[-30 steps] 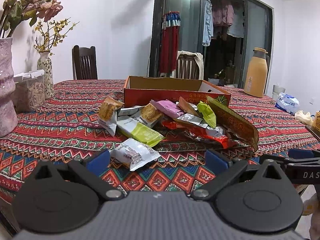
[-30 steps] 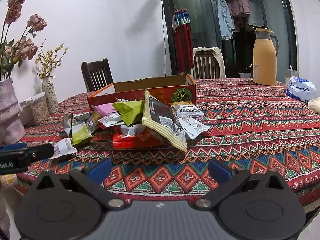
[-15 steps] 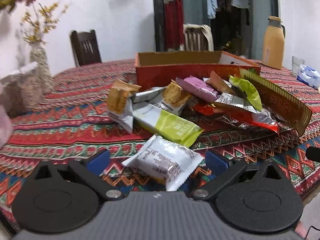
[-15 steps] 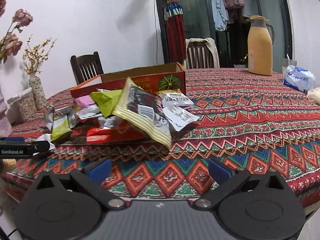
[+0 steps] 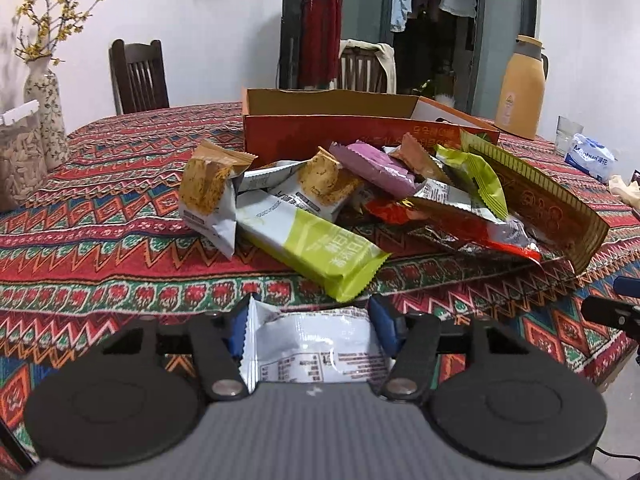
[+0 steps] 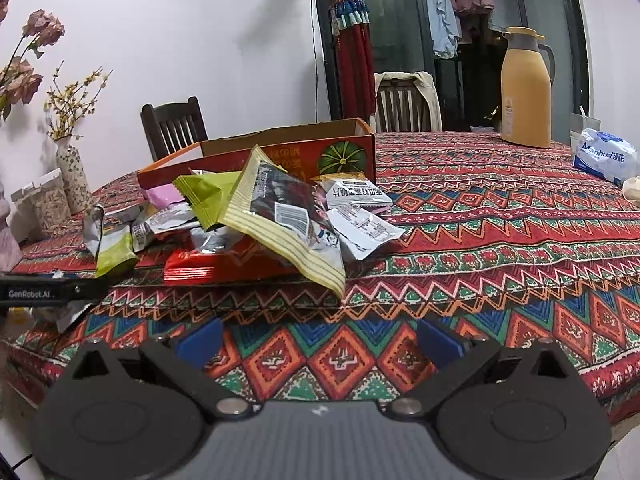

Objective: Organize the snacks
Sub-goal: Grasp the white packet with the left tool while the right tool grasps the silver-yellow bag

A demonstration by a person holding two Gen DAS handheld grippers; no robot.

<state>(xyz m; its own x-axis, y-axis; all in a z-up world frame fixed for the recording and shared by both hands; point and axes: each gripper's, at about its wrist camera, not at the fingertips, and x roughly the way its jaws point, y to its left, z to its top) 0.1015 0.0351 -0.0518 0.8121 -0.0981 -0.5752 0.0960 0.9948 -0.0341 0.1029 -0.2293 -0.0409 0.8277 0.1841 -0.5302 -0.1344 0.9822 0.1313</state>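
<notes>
A heap of snack packets lies on the patterned tablecloth in front of an open orange cardboard box (image 5: 360, 132). Nearest the table's front edge is a white snack packet (image 5: 316, 344). My left gripper (image 5: 310, 320) has it between its blue pads, and the jaws are closing, with both pads against the crinkled wrapper. Just beyond lies a green-and-white bar (image 5: 316, 248). In the right wrist view the box (image 6: 280, 156) stands behind a yellow striped packet (image 6: 288, 216). My right gripper (image 6: 320, 340) is open over the cloth with nothing between its fingers.
Two vases and a lidded jar (image 5: 20, 160) stand at the left. A tan thermos jug (image 6: 526, 92) and a tissue pack (image 6: 604, 158) sit at the far right. Dark wooden chairs (image 6: 174, 128) line the far side. The table's front edge is just below both grippers.
My left gripper came forward and down onto the white packet, and its jaws went from wide apart to closed in against it. The right gripper edged slightly closer to the table.
</notes>
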